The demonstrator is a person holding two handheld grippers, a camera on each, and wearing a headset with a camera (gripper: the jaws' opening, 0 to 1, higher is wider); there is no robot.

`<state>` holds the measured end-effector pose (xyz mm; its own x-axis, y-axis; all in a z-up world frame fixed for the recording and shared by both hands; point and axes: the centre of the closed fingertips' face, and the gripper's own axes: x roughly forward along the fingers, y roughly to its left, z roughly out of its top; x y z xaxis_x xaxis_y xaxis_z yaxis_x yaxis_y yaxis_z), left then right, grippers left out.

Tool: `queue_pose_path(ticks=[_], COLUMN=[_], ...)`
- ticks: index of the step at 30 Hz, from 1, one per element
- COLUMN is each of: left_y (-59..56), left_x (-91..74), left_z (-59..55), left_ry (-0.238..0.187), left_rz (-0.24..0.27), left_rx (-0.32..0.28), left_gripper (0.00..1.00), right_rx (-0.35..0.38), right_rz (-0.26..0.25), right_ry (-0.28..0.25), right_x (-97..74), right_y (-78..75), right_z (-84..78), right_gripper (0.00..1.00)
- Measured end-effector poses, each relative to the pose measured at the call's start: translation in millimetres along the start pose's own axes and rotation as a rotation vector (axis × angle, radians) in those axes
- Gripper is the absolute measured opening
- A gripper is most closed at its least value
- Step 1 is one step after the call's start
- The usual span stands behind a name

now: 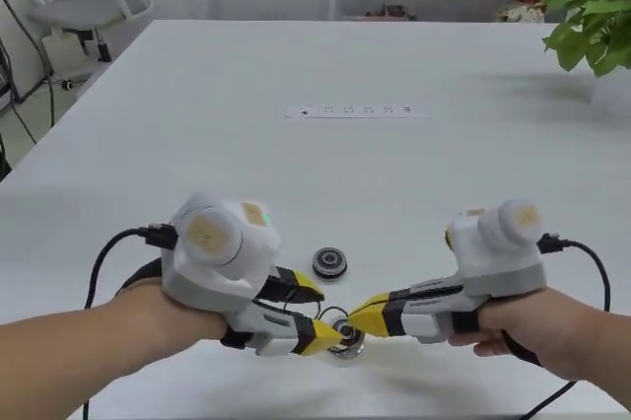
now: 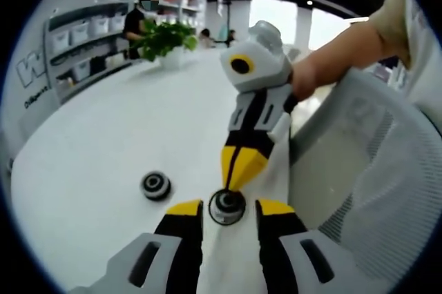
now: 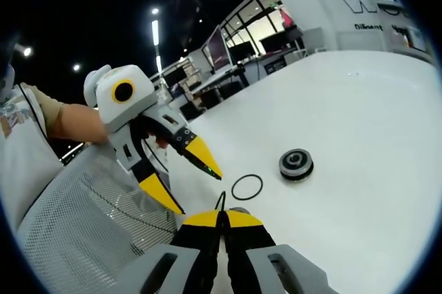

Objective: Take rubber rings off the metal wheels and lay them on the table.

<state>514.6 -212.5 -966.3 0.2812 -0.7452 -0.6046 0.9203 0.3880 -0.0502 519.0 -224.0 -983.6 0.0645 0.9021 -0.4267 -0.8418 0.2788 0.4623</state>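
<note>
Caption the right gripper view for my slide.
Right gripper shut on a rubber ring; a loose ring and metal wheel lie on the table.

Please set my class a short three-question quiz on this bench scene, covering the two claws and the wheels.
1. True or false: the right claw is wide open.
2. How many round metal wheels lie on the white table? A one; B two; C four.
3. Which claw has the nearer wheel between its open jaws?
Key: 1 false, it is shut; 2 B; 3 left claw.
</note>
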Motion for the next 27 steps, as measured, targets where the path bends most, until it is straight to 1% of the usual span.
queue_pose_path(ticks=[6, 13, 21, 24, 27], left_y=[4.1, 13.5, 24.2, 25.6, 27.4], left_x=[-12.5, -28.0, -38.3, -40.3, -42.9], left_z=[0.6, -2.6, -7.4, -9.5, -11.8], left_ry=[-0.012, -0.023, -0.031, -0.031, -0.035], left_rz=[0.012, 0.037, 0.065, 0.071, 0.081], left_rx=[-0.007, -0.018, -0.039, -0.042, -0.040], left_gripper=[0.40, 0.47, 0.57, 0.61, 0.63], right_rx=[-0.007, -0.014, -0.017, -0.017, -0.014], right_rz=[0.007, 0.010, 0.008, 0.002, -0.005], right_ry=[-0.007, -0.015, -0.018, -0.014, -0.011], right_x=[1.3, 4.6, 14.1, 17.9, 21.3], right_y=[2.5, 3.4, 1.9, -0.9, -3.5], right_z=[7.9, 18.2, 27.2, 27.9, 29.4], right_gripper=[0.00, 0.00, 0.00, 0.00, 0.00])
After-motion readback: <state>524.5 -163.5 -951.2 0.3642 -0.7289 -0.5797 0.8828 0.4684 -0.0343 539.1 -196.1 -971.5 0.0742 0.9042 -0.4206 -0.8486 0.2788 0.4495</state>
